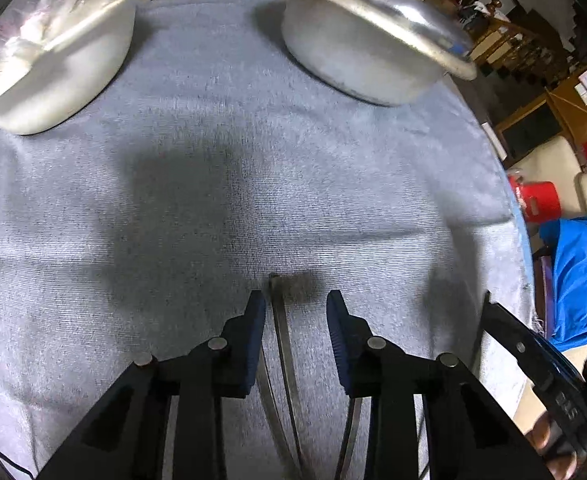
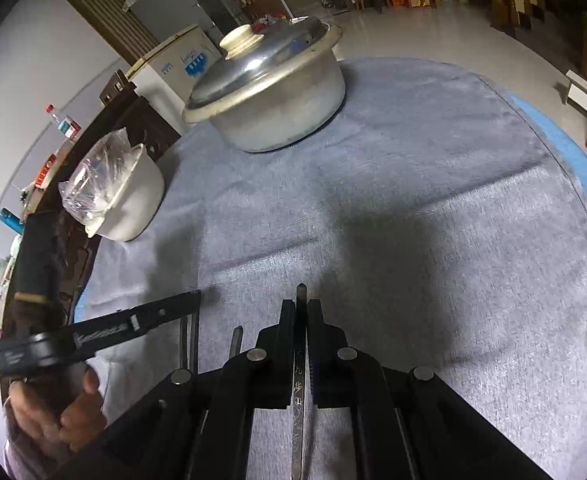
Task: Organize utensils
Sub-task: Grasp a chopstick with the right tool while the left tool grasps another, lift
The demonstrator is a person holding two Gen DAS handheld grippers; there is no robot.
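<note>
Pots x2, metal utensils x3

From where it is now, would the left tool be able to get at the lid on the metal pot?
Probably yes. The left tool has only bare grey cloth between it and the pot, and the lid sits uncovered on top. Its jaws stand open, though, around thin metal utensil handles, which may be its present business.
</note>
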